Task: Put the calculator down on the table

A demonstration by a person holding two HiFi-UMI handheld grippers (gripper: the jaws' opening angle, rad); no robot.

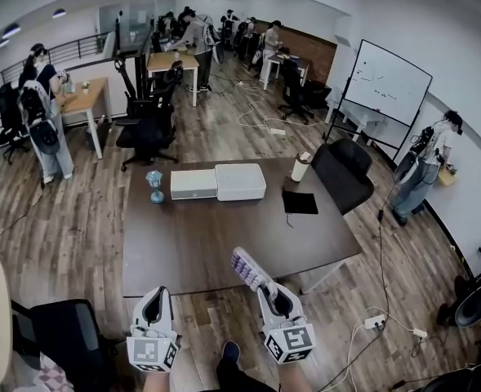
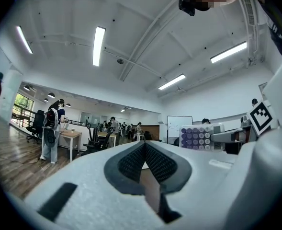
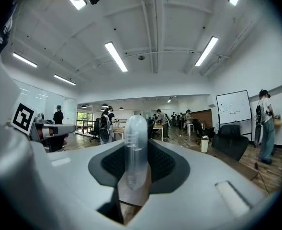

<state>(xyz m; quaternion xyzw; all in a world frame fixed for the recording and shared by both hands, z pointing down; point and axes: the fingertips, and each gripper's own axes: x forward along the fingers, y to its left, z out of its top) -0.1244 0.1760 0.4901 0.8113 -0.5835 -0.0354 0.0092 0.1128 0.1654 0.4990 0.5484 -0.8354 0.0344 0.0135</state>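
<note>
Two grippers out front: the right gripper (image 1: 266,291) is clamped on the calculator (image 1: 251,269), held on edge, purple keys facing the left gripper (image 1: 156,294), whose jaws are pressed together on nothing. The calculator hangs over the bench's (image 1: 224,235) near edge. Farther back sit white boxes (image 1: 218,182) and a black pad (image 1: 300,202).

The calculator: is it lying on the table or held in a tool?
Held. The right tool is shut on the calculator, which shows edge-on between its jaws.
</note>
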